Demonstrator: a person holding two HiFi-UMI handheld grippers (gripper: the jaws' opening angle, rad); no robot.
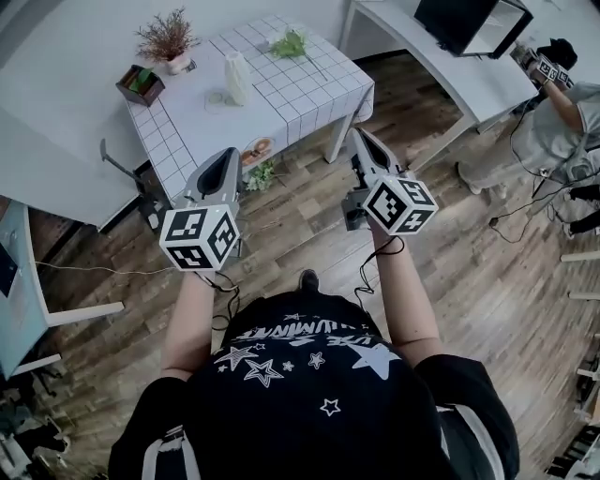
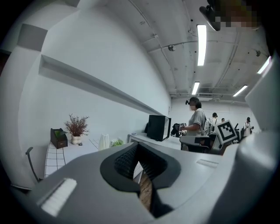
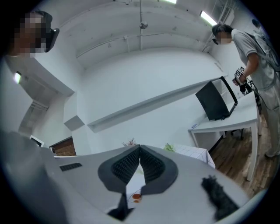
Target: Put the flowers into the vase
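A white ribbed vase stands on the table with the white grid cloth, well ahead of me. The flowers, green with pale blooms, lie at the table's far right. My left gripper and right gripper are held over the wooden floor, short of the table, both shut and empty. In the left gripper view, the vase and flowers sit small beyond the closed left gripper. The right gripper points toward the flowers.
A potted dried plant and a dark wooden box stand at the table's far left. More greenery lies by the table's near edge. A white desk with a monitor is to the right, where a person stands.
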